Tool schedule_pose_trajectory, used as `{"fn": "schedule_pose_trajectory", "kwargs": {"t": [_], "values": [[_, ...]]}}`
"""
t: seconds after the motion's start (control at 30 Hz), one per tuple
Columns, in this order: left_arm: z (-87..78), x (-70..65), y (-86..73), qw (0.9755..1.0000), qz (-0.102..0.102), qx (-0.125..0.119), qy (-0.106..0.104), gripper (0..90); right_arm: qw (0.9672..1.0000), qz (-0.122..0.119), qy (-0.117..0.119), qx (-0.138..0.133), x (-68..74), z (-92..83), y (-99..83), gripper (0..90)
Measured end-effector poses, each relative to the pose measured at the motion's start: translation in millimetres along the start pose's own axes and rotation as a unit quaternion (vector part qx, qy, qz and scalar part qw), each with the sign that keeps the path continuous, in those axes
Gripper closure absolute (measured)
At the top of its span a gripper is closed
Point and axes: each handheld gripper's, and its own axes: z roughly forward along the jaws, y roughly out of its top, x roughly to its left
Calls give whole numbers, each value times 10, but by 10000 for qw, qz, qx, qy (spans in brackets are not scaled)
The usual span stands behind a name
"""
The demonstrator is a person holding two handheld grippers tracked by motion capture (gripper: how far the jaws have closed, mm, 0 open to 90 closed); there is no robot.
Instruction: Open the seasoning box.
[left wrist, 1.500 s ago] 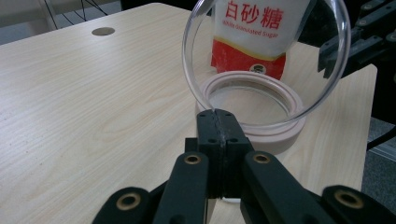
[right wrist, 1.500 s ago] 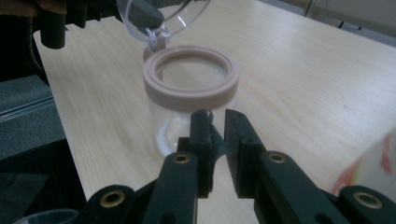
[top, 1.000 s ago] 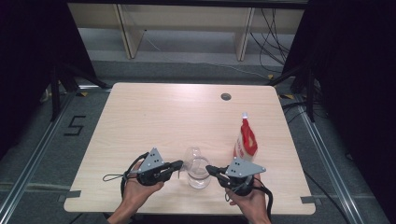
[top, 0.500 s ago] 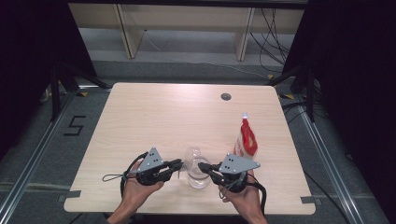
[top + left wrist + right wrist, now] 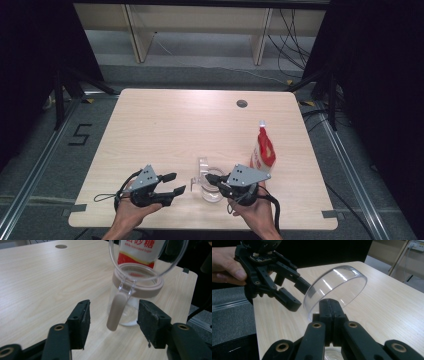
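Left tool [image 5: 176,183] just opened, off jar latch [image 5: 116,312]

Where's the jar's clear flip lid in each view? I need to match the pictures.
High view: the clear lid stands raised over the jar, bottom centre, between the grippers.
Left gripper view: top right, tilted open above the jar's beige collar.
Right gripper view: centre, just beyond the shut right gripper.
Shared landmark: the open left gripper, beside the lid.
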Motion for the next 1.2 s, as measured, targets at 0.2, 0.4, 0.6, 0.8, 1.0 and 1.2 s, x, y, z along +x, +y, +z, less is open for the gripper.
{"fn": "schedule_pose_trajectory", "kwargs": {"t": [0.2,0.4,0.6,0.8,1.0,1.2], "values": [[-17,-38,-90,9996,26,254,80,348,10000,-22,45,37,34,58,17,900],[-31,-24,-127,9994,-12,342,56,301,9999,-75,103,19,72,118,41,900],[-80,-9,-165,9986,-175,440,220,222,9999,-64,74,26,40,76,32,899],[-119,6,-184,9980,-296,463,322,182,9999,65,-81,-1,-58,4,-87,876],[-153,12,-218,9981,-390,429,229,168,9994,168,-312,-45,-162,-52,-219,815],[-167,-4,-217,9983,-286,448,233,169,9980,403,-476,-28,-222,-136,-338,711]]}}
